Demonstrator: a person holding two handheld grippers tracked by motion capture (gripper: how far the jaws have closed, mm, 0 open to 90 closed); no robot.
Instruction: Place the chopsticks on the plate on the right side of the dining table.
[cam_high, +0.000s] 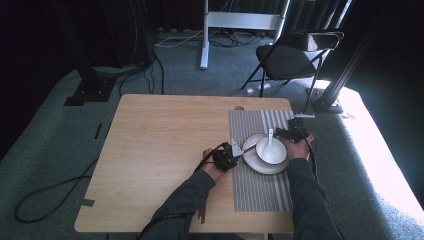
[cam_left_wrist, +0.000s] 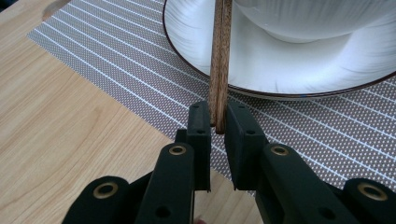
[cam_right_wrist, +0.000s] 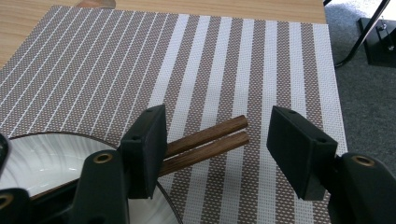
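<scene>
Two chopsticks across the plate rim: left tool pinching one end, right tool wide around the other, not gripping. Likely to roll or slide off sideways if lifted one-ended, possibly nudging bowl.

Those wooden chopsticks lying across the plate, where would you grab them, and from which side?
By an end that juts past the plate rim, coming in level from outside it. The chopsticks lie side by side, so jaws squeezing across the pair keep them together. The left gripper grips the near end this way; the far end sits between the right gripper's open jaws over the placemat.
</scene>
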